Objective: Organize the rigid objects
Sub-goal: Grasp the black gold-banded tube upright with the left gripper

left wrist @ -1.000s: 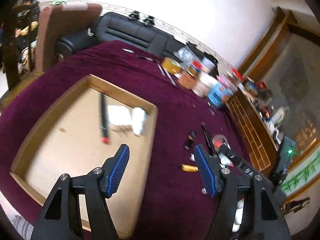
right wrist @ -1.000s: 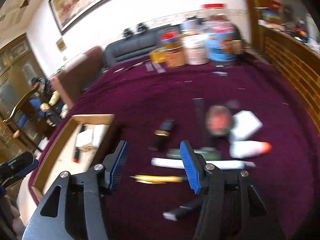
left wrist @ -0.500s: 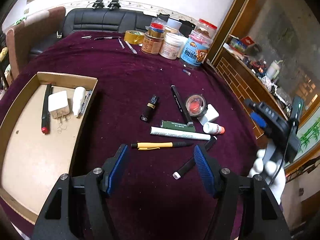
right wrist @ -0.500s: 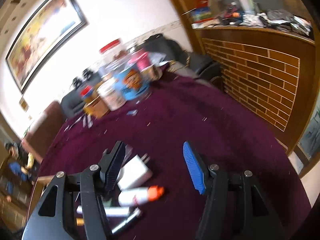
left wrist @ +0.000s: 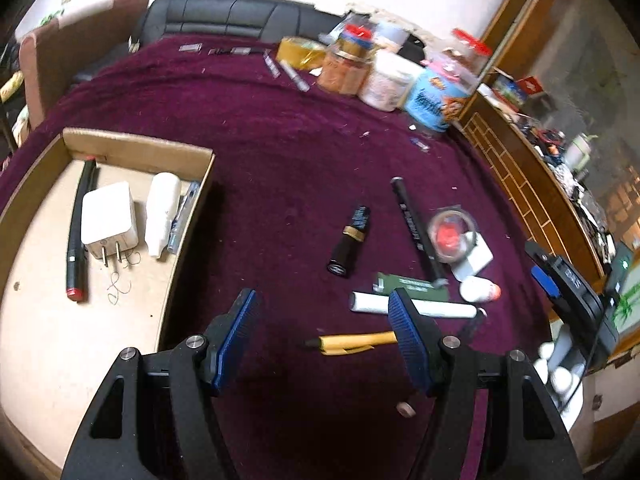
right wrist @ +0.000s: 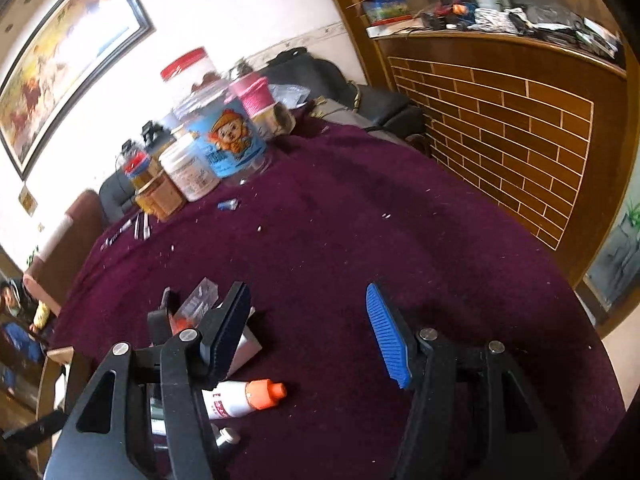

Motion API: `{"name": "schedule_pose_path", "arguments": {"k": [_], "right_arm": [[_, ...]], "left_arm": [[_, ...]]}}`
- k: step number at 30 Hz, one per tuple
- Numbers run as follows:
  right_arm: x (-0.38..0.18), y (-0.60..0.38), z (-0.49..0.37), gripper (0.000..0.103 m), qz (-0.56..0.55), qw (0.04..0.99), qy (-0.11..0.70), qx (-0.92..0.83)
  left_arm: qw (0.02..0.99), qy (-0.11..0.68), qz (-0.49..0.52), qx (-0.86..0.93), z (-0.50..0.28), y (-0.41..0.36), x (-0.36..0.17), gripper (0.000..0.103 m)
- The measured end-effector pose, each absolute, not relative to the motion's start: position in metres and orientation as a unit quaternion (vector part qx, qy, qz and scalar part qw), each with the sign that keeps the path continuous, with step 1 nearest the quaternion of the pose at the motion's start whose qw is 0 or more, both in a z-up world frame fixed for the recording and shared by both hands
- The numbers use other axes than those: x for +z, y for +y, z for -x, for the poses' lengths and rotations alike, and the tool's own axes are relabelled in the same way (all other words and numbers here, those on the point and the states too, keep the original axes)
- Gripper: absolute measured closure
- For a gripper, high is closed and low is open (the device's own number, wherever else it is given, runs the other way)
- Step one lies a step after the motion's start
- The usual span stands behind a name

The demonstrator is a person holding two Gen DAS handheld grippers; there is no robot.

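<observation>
1. Two grippers, both empty: left gripper (left wrist: 322,322) has its jaws spread with nothing between the pads, hovering over the maroon table (left wrist: 260,152) just above the yellow pen (left wrist: 352,343); right gripper (right wrist: 306,332) has just been opening its jaws, nothing between them, only bare cloth.
2. Cardboard tray (left wrist: 138,148) sits at the table's left edge; inside it, a black marker (left wrist: 78,232), white charger (left wrist: 110,222), white bottle (left wrist: 160,212), all along the far wall.
3. Loose items still out, mid-table toward the right edge: yellow pen, white tube (left wrist: 412,307), green box (left wrist: 412,285), lipstick (left wrist: 350,240), long black pen (left wrist: 416,228), round clear case (left wrist: 452,234), small orange-capped bottle (right wrist: 240,396).
4. Right wrist view: orange-capped bottle lies just beside the right gripper's left finger, not touching as far as I can tell.
5. Handling, judged: yellow pen is light, stiff, smooth plastic, may roll or slip; best pinched across mid-barrel near the clip.
6. Round case probably fragile and slippery; grip across its rim.
7. Jars (right wrist: 224,140) at the far edge are not in play.
</observation>
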State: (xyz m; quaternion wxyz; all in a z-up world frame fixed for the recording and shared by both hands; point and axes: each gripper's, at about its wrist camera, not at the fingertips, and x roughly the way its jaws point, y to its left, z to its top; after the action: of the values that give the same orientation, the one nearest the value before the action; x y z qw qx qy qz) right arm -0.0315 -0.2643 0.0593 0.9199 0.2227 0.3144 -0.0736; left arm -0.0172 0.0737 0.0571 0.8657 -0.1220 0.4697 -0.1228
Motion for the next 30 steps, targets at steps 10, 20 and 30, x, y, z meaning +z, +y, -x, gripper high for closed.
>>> {"name": "schedule_pose_path", "arguments": {"k": [10,20,30], "right_arm": [[0.053,-0.259,0.03,0.044,-0.206,0.917,0.332,-0.077],[0.051,-0.257,0.027,0.044,-0.198,0.915,0.342,-0.08],[0.049,-0.254,0.024,0.044,-0.18,0.916,0.348,-0.087]], "left_arm": [[0.859,0.491,0.037,-0.143,-0.028,0.029,0.037,0.042],[0.855,0.496,0.032,-0.144,-0.057,0.026,0.02,0.089],[0.861,0.488,0.034,-0.136,-0.05,0.029,0.019,0.089]]}}
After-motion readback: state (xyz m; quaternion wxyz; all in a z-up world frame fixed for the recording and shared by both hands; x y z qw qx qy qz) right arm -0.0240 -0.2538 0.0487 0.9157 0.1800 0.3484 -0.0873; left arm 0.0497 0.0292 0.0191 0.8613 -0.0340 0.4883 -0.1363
